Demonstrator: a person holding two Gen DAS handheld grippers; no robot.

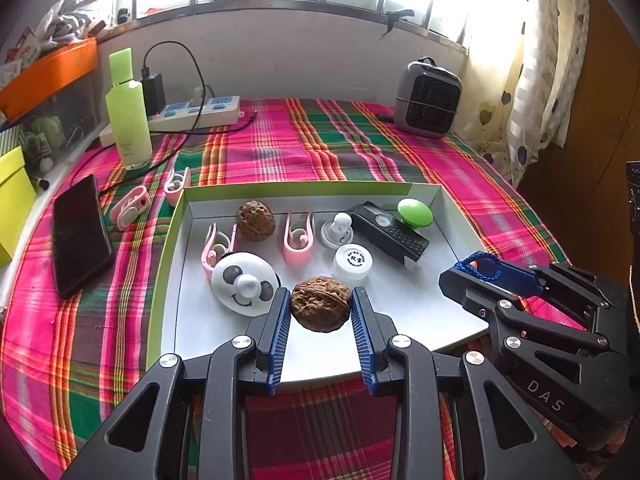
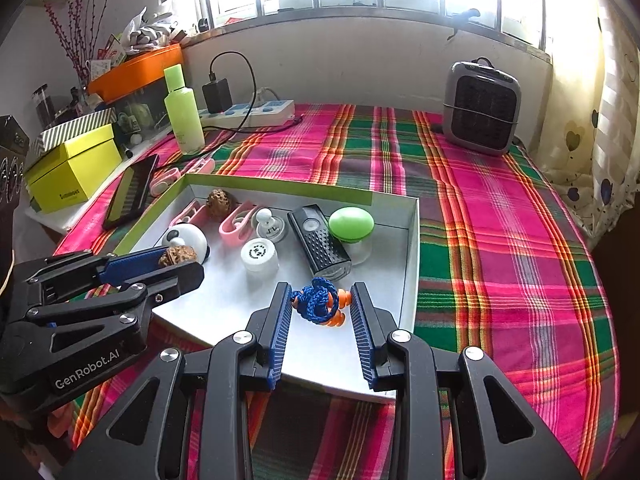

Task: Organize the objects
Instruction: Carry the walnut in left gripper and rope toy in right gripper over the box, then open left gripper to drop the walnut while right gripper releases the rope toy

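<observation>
**While both loads hang over the tray: drop-off step, nothing let go yet**

With a walnut (image 1: pixel 320 304) clamped between the blue pads of my left hand-held gripper (image 1: pixel 320 306), I read this as the placing stage of the sort. The nut sits squarely between both pads, over the near part of the white tray (image 1: pixel 460 248), just beside the panda-face piece (image 1: pixel 244 288).

My right hand-held gripper (image 2: pixel 320 306) is closed on a blue corded pair of orange earplugs (image 2: pixel 320 304); the cord bunches between the pads, above the tray's near right corner.

Already in the tray: a second walnut (image 1: pixel 256 220), pink clips (image 1: pixel 298 238), a white cap (image 1: pixel 352 262), a black remote-like unit (image 1: pixel 390 232) and a green dome (image 1: pixel 414 212). Two more pink clips (image 1: pixel 130 206) lie outside on the plaid tabletop cloth (image 1: pixel 280 152), next to a phone (image 1: pixel 80 236).

Judgement, next move:
- lower each load onto bare tray floor, then part the pads;
- the walnut is round and may roll, so set it down low, against a neighbour if possible;
- the earplug cord could snag on a pad when I open, so lift away slowly.

Remaining, as I judge it: the outside clips.
</observation>
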